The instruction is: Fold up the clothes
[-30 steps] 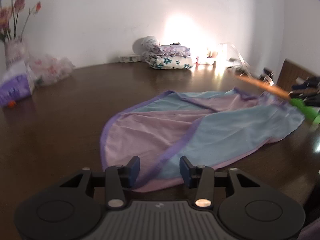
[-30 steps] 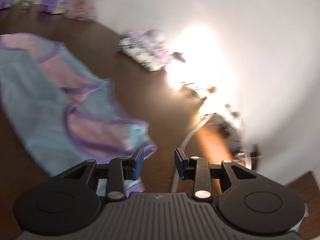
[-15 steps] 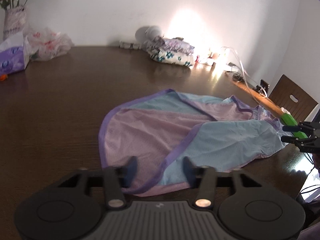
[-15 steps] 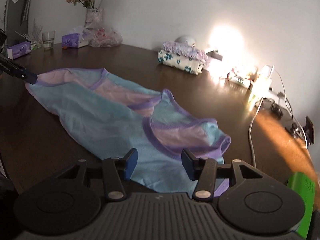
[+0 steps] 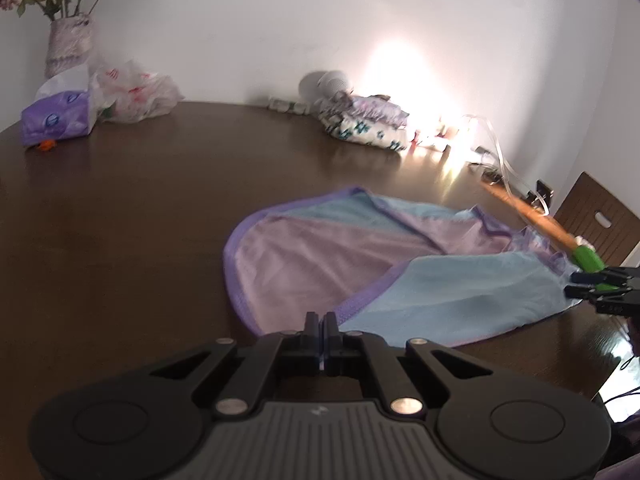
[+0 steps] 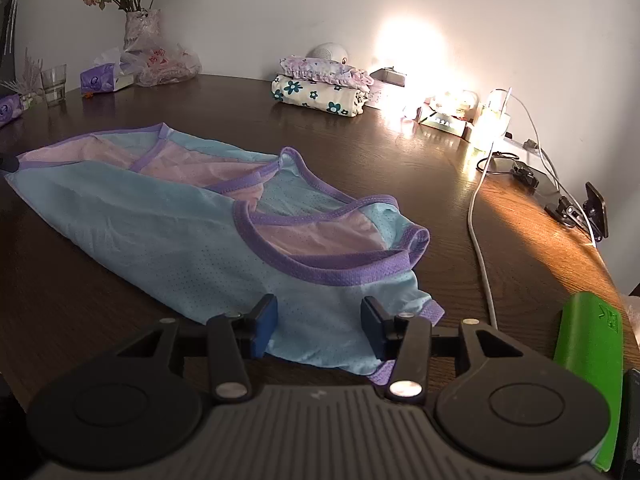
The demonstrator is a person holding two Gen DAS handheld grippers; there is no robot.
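Note:
A sleeveless top (image 5: 400, 264) (image 6: 160, 216) in light blue and pink with purple trim lies spread flat on the dark wooden table (image 5: 120, 240) (image 6: 400, 152). My left gripper (image 5: 323, 326) is shut on the near purple hem; its tip also shows at the top's far corner (image 6: 8, 162) in the right wrist view. My right gripper (image 6: 319, 322) stands open at the shoulder end, with the blue fabric edge lying between its fingers. In the left wrist view the right gripper (image 5: 592, 285) sits at the top's right edge.
A stack of folded clothes (image 5: 364, 128) (image 6: 320, 88) rests by the wall. A tissue box (image 5: 56, 120), plastic bag (image 5: 136, 94), flower vase (image 6: 140, 28) and glass (image 6: 54, 82) stand far left. White cables (image 6: 480, 220) and a green object (image 6: 588, 360) lie right; a chair (image 5: 596, 220) beyond.
The left gripper's fingers have come together on the hem. The right gripper swung round from the wall side to face the top and moved in low at its shoulder edge.

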